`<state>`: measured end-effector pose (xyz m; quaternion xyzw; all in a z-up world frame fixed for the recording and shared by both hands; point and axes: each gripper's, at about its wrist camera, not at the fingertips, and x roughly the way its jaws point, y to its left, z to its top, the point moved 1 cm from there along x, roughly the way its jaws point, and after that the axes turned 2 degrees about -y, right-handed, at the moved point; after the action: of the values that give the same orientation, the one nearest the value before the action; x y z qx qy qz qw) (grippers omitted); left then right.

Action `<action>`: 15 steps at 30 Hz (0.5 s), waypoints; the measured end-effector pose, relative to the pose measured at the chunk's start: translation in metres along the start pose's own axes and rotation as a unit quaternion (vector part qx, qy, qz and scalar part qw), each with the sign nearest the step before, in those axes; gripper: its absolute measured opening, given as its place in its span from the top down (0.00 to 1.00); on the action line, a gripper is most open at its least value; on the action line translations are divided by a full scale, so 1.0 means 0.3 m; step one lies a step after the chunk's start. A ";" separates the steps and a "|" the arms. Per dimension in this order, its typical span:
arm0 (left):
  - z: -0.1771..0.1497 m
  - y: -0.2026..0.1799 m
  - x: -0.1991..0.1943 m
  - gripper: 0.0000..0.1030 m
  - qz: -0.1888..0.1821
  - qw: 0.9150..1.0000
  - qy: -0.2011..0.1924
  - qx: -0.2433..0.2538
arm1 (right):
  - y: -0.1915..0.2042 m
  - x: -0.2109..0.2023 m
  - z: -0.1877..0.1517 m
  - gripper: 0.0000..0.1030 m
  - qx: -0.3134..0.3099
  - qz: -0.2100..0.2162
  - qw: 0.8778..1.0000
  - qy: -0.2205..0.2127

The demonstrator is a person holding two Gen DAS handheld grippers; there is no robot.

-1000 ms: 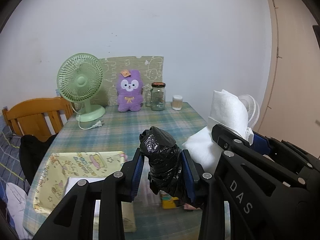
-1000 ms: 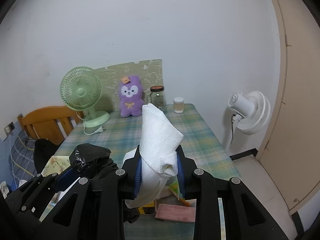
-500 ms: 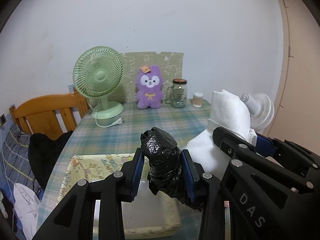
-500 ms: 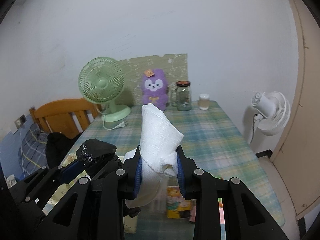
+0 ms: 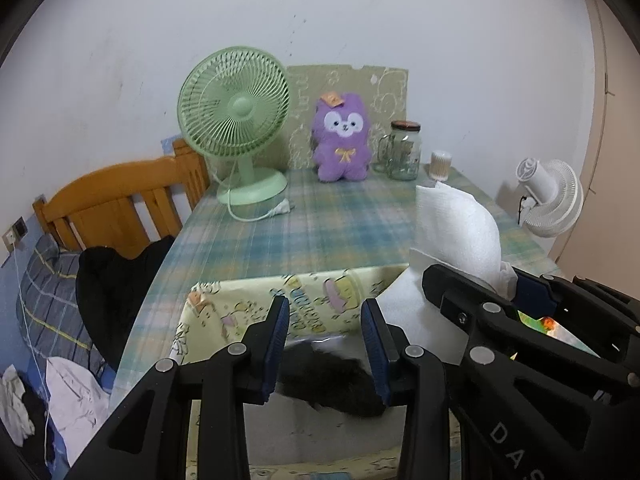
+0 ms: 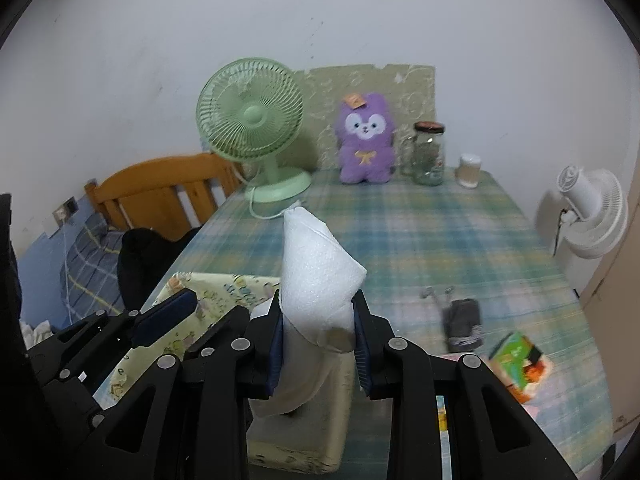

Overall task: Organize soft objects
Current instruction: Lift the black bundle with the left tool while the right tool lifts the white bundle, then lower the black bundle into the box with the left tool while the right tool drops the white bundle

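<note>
Left gripper (image 5: 325, 334) angled down over box (image 5: 240, 312), right gripper (image 6: 316, 334) clamping foam (image 6: 316, 276)

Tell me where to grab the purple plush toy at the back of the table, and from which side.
Pinch the purple plush toy across its body, just below the head, coming from the front and slightly above. It stands upright against the patterned board, with the glass jar close beside it, so the back is blocked and a sideways approach looks cramped.

Dim, soft, fisheye-warped, slightly blurred.
</note>
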<state>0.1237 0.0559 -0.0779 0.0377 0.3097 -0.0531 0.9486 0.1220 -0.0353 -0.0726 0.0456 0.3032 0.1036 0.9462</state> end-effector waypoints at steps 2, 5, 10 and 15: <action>-0.009 0.017 0.013 0.63 0.001 1.000 0.007 0.000 | 0.014 0.017 -0.010 0.68 -0.001 0.003 1.000 0.004; -0.030 0.038 0.032 0.63 0.005 1.000 0.019 -0.003 | 0.024 0.045 -0.026 0.68 0.000 0.009 1.000 0.014; -0.067 0.065 0.063 0.63 0.007 0.999 0.040 -0.013 | 0.045 0.101 -0.056 0.68 -0.004 0.016 0.999 0.037; -0.089 0.088 0.078 0.47 0.009 0.998 0.053 -0.028 | 0.066 0.134 -0.075 0.65 -0.012 0.031 0.998 0.050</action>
<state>0.1302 0.0830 -0.1122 0.0169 0.3603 -0.0343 0.9320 0.1375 -0.0065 -0.1104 0.0381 0.3469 0.1382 0.9269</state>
